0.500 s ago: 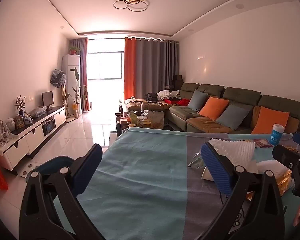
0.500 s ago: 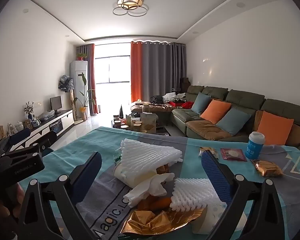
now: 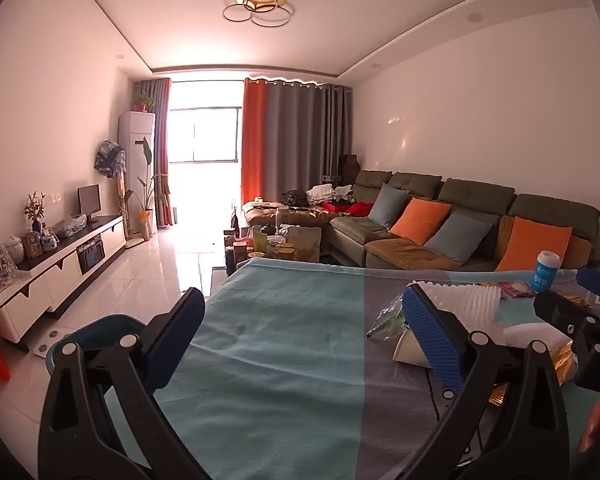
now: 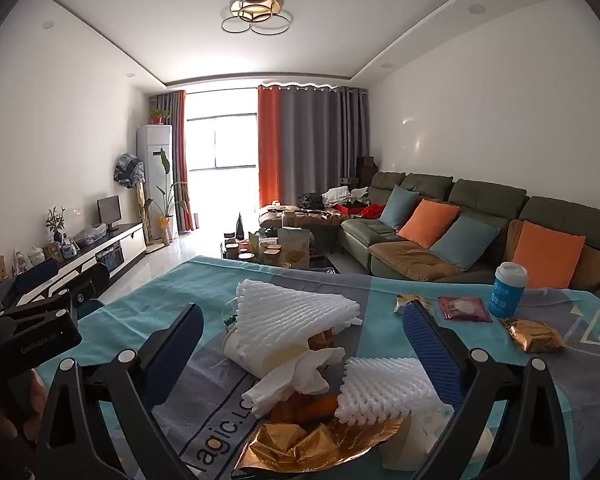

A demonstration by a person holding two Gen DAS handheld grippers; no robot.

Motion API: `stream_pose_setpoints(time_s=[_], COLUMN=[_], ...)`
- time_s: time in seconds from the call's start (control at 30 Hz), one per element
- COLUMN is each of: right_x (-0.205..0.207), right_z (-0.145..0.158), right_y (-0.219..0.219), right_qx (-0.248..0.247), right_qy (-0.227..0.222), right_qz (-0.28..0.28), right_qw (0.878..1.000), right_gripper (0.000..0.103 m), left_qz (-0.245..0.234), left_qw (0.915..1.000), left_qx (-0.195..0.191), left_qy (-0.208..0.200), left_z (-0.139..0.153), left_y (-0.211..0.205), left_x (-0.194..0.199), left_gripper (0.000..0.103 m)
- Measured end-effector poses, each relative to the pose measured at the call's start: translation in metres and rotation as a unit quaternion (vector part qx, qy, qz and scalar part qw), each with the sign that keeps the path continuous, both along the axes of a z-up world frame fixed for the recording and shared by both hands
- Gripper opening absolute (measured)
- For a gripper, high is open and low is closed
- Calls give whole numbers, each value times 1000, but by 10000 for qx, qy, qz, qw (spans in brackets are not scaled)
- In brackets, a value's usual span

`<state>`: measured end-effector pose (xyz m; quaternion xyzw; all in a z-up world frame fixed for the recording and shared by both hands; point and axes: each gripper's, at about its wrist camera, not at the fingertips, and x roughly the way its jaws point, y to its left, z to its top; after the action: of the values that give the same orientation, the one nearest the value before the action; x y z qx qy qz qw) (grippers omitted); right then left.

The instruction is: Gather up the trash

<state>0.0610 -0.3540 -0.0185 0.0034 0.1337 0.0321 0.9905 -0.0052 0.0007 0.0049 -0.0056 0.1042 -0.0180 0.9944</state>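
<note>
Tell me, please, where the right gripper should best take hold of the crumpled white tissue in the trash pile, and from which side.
Probably grip the tissue's raised, bunched middle, coming from the near side and slightly above. It lies on top of the pile, between the open right gripper's fingers, so closing there should pinch soft folds without catching the foam net beside it.

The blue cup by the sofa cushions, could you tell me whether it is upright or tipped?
Upright: the blue cup stands on its base on the tablecloth, white lid on top.

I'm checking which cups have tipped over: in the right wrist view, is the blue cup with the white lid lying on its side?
No, the blue cup stands upright on the tablecloth, white lid on top.
</note>
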Motion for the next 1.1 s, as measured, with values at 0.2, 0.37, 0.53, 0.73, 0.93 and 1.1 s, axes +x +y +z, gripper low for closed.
stream_pose_setpoints(time_s=[0.2, 0.37, 0.53, 0.73, 0.93, 1.1], right_x=[-1, -1, -1, -1, -2, -2], right_z=[-1, -1, -1, 0, 0, 0], right_y=[0, -1, -3, -3, -3, -4], right_qx=[9, 22, 38, 42, 45, 49], right_qy=[-21, -21, -40, -57, -59, -63], right_qz=[-26, -26, -47, -63, -71, -66], right_qw=[10000, 10000, 10000, 10000, 9999, 9999], right_gripper=[96, 96, 96, 96, 96, 96], left_qz=[3, 3, 2, 16, 30, 33], left_qw=[10000, 10000, 10000, 9999, 9999, 9999], left_qx=[-6, 21, 8, 12, 12, 11], left_qy=[-9, -61, -91, -115, -125, -152], left_z=[-1, -1, -2, -3, -3, -3], left_y=[1, -1, -1, -1, -1, -2], left_x=[-1, -1, -1, -2, -2, -3], left_gripper=[97, 97, 97, 97, 97, 97])
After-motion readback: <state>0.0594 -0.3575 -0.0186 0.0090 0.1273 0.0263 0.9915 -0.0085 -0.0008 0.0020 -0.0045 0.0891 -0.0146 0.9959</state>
